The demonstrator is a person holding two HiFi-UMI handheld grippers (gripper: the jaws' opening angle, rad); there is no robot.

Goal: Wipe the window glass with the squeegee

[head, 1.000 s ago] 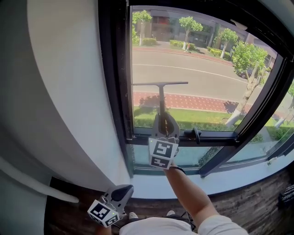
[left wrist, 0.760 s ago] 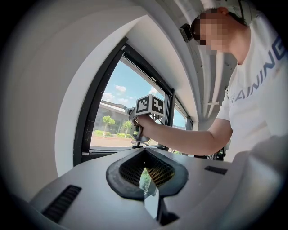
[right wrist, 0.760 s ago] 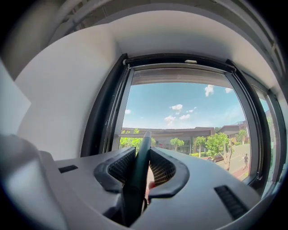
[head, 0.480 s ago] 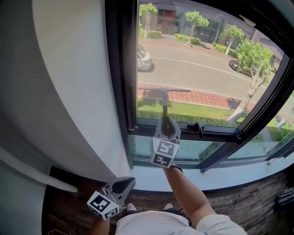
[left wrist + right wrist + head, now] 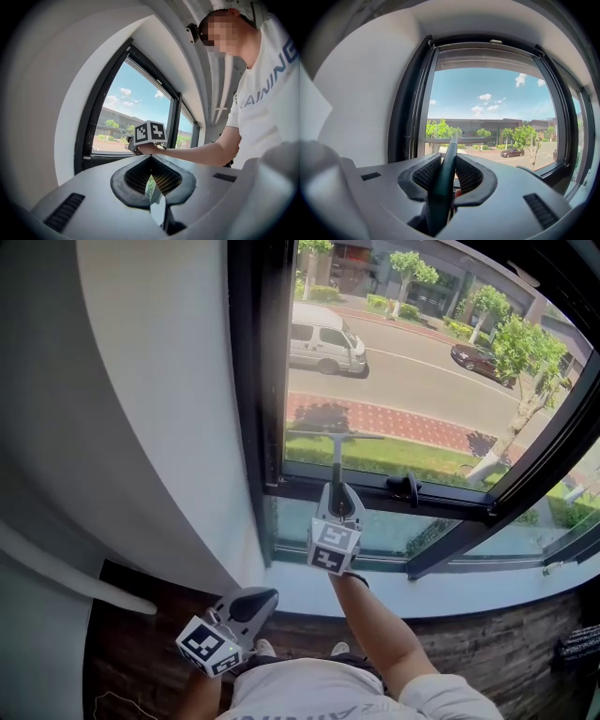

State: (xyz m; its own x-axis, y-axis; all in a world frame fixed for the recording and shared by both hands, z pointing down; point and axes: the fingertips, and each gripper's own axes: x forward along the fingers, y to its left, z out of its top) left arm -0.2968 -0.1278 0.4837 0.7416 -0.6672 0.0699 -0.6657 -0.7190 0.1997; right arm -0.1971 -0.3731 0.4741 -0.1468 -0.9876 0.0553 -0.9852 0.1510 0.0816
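Squeegee (image 5: 336, 457) noted at the lower left of the window glass (image 5: 422, 381), handle upright, blade level just above the bottom rail. Contact of blade with glass cannot be confirmed.

Far left: a white wall (image 5: 141, 427) is seen, curving down to a wooden floor (image 5: 506, 652).

Lower left: the left hand-held gripper (image 5: 255, 599) is held low by the person's waist, well apart from the window. In the left gripper view its jaws (image 5: 151, 180) are drawn nearly together, only a thin sliver left between the pads, and nothing is held.

Left of centre: the dark window frame (image 5: 258, 381) is seen standing upright beside the wall.

Centre: the right hand-held gripper (image 5: 337, 504) is raised in front of the bottom rail, above a pale sill (image 5: 422, 592). In the right gripper view it (image 5: 443, 176) is seen clenched on the squeegee's dark handle (image 5: 443, 183), which runs up between the pads to the blade.

Right of centre: a black latch handle (image 5: 408, 487) is seen on the bottom rail, just beside the gripper.

Beyond the glass: a white van (image 5: 323, 338) and, further right, a dark car (image 5: 478, 357) are seen on the road.
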